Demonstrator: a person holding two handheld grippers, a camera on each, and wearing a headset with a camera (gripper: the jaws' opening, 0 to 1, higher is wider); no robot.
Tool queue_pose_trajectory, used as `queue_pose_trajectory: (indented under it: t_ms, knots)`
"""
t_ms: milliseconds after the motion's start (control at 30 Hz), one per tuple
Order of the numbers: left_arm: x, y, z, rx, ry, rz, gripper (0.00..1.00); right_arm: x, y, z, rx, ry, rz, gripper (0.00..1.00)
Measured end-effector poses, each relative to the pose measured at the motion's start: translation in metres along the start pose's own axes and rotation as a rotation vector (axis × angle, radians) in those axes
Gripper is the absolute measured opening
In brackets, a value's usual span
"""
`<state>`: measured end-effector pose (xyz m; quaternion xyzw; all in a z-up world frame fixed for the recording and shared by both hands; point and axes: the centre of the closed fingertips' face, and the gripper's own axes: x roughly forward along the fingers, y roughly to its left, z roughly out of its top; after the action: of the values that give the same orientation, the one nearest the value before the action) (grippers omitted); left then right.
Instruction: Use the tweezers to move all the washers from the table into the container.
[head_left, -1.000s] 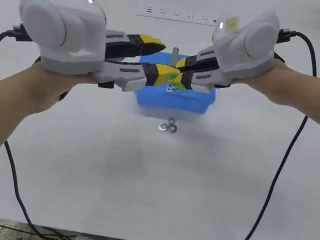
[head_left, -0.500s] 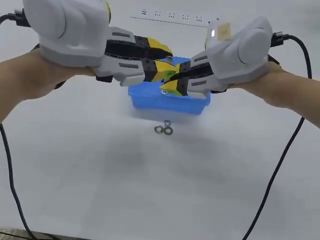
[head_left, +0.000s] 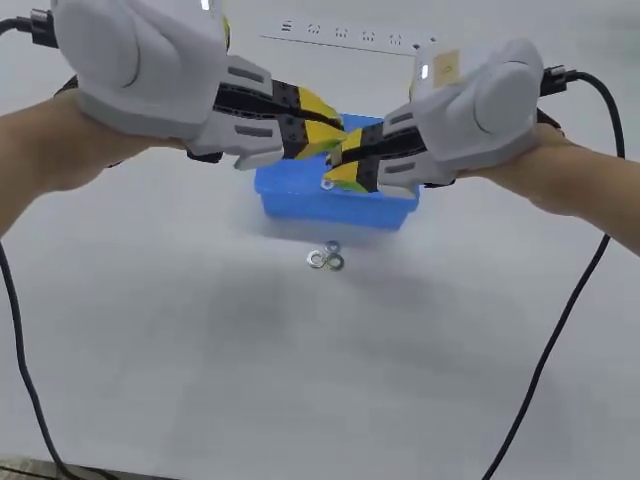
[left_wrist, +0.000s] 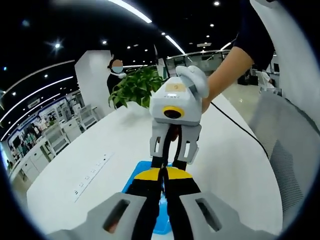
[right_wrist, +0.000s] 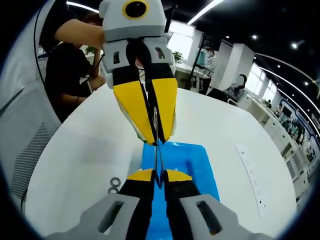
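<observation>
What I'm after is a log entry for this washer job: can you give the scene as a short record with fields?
left gripper: jaws shut on thin metal tweezers
right gripper: jaws shut on the same tweezers
position: grippers tip to tip above the blue plastic container
small metal washers: three, clustered on the white table in front of the container

You've got two claws up, the left claw (head_left: 338, 128) and the right claw (head_left: 330, 168). You also have one pair of tweezers (right_wrist: 157, 150), one blue container (head_left: 300, 205) and one power strip (head_left: 340, 35). What looks like three washers (head_left: 326, 259) sit on the surface (head_left: 200, 350).
</observation>
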<state>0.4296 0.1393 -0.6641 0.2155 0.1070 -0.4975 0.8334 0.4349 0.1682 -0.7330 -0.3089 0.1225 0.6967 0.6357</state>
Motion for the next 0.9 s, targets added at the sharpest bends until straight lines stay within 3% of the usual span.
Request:
queue_pose_trajectory:
  t_ms: [267, 433, 633, 733, 800, 900]
  knots:
    - [-0.003, -0.001, 0.008, 0.038, -0.004, 0.003, 0.05, -0.004, -0.004, 0.006, 0.000, -0.015, -0.019, 0.10]
    - [-0.004, 0.001, 0.015, 0.052, -0.008, 0.017, 0.04, -0.009, -0.009, 0.013, 0.038, -0.039, -0.048, 0.14]
    - [-0.008, 0.003, 0.022, 0.067, 0.000, 0.029, 0.04, -0.016, -0.008, 0.009, 0.063, -0.019, -0.073, 0.27]
    - [-0.010, 0.001, 0.026, 0.073, 0.002, 0.030, 0.04, -0.025, -0.008, 0.002, 0.077, 0.004, -0.106, 0.32]
    - [-0.013, 0.000, 0.028, 0.073, 0.001, 0.030, 0.05, -0.036, -0.015, -0.003, 0.082, 0.009, -0.171, 0.33]
    - [-0.016, -0.003, 0.028, 0.066, 0.000, 0.029, 0.05, -0.050, -0.016, -0.008, 0.152, -0.010, -0.215, 0.37]
